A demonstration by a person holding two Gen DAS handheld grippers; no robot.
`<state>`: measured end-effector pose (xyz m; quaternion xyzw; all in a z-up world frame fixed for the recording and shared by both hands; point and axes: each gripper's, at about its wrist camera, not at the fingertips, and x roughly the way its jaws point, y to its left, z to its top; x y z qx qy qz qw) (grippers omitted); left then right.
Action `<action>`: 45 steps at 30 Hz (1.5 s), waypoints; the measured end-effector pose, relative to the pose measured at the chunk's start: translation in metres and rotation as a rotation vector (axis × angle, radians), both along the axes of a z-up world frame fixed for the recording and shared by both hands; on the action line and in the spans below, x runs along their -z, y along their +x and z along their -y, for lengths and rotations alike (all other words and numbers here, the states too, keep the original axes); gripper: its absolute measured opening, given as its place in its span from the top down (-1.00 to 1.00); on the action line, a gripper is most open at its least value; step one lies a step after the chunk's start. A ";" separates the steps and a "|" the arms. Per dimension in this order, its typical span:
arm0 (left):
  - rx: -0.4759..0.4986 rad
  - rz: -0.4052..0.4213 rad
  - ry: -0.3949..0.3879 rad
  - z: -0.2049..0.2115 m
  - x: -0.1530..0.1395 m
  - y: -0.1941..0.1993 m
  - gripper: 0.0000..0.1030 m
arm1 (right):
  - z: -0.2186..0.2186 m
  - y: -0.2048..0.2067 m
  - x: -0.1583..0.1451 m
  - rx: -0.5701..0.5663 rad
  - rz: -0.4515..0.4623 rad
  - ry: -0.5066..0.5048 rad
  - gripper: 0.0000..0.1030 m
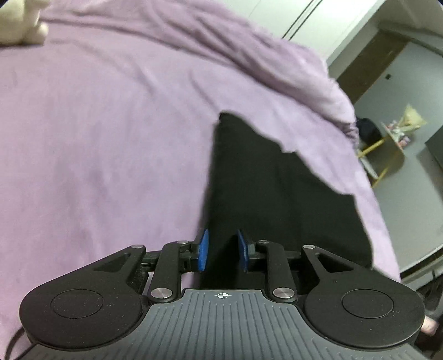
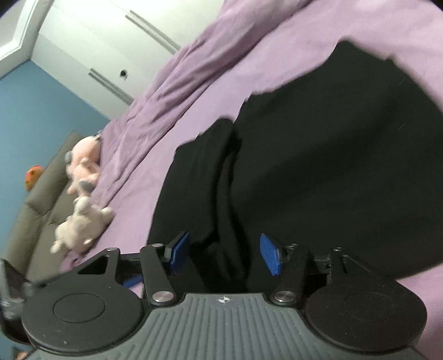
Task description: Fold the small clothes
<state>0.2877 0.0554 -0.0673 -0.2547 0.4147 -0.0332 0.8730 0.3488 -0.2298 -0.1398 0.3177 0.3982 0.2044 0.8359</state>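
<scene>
A black garment (image 1: pixel 277 193) lies spread on a purple bedsheet (image 1: pixel 97 138). In the left wrist view my left gripper (image 1: pixel 222 250) is open, its blue pads (image 1: pixel 204 249) a small gap apart, over the garment's near left edge. In the right wrist view the same black garment (image 2: pixel 332 166) fills the right half, with a bunched fold (image 2: pixel 216 180) running toward the gripper. My right gripper (image 2: pixel 225 253) is open wide over that fold, and the cloth lies between its blue pads (image 2: pixel 270 256). The view is blurred.
A cream plush toy (image 1: pixel 22 25) sits at the far left of the bed. Pink plush toys (image 2: pixel 83 193) lie by a grey headboard (image 2: pixel 41 207). The bed's right edge (image 1: pixel 373 193) drops to a grey floor with a yellow-legged table (image 1: pixel 387 149). White wardrobe doors (image 2: pixel 97 41) stand behind.
</scene>
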 end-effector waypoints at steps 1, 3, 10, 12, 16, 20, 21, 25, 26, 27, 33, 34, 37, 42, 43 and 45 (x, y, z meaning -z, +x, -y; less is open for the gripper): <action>0.010 -0.013 -0.026 -0.001 0.006 0.000 0.49 | -0.007 0.000 0.001 -0.013 0.002 -0.047 0.35; 0.030 -0.025 -0.066 0.002 0.014 0.004 0.46 | -0.017 0.001 0.000 -0.041 0.008 -0.119 0.70; 0.001 0.003 -0.175 -0.012 0.007 0.000 0.42 | 0.014 -0.012 -0.007 0.017 0.053 -0.083 0.80; -0.030 -0.007 -0.066 -0.001 0.007 0.004 0.42 | 0.006 -0.010 0.001 -0.007 0.025 -0.203 0.81; -0.010 -0.046 -0.088 0.008 0.022 0.012 0.42 | 0.015 -0.011 -0.016 0.015 0.073 -0.128 0.63; -0.017 -0.042 -0.178 -0.003 0.025 0.010 0.42 | 0.020 0.004 -0.031 0.062 0.121 -0.081 0.27; -0.040 -0.040 -0.193 -0.007 0.027 0.009 0.42 | 0.017 0.012 -0.032 0.053 0.120 -0.071 0.26; -0.072 -0.002 -0.219 -0.015 0.019 0.007 0.36 | 0.006 0.041 -0.018 0.006 0.043 -0.055 0.22; -0.061 0.001 -0.221 -0.013 0.018 0.007 0.31 | 0.003 0.045 -0.016 0.001 0.032 -0.037 0.22; -0.049 0.003 -0.220 -0.011 0.017 0.008 0.28 | -0.001 0.047 -0.015 -0.010 0.035 -0.024 0.22; -0.008 -0.038 -0.242 0.003 0.035 0.020 0.13 | -0.019 0.057 -0.011 -0.062 0.052 -0.098 0.56; -0.010 -0.029 -0.243 0.003 0.036 0.019 0.12 | -0.021 0.058 -0.012 -0.065 0.056 -0.120 0.69; -0.015 -0.019 -0.257 0.002 0.034 0.017 0.12 | -0.031 0.053 -0.024 -0.071 0.122 -0.229 0.80; -0.046 -0.020 -0.242 0.004 0.034 0.019 0.12 | -0.061 0.036 -0.039 -0.100 0.256 -0.474 0.82; -0.046 -0.022 -0.237 0.006 0.034 0.020 0.11 | -0.065 0.035 -0.039 -0.102 0.258 -0.510 0.83; -0.027 -0.014 -0.220 0.010 0.032 0.018 0.09 | -0.063 0.035 -0.040 -0.094 0.251 -0.547 0.83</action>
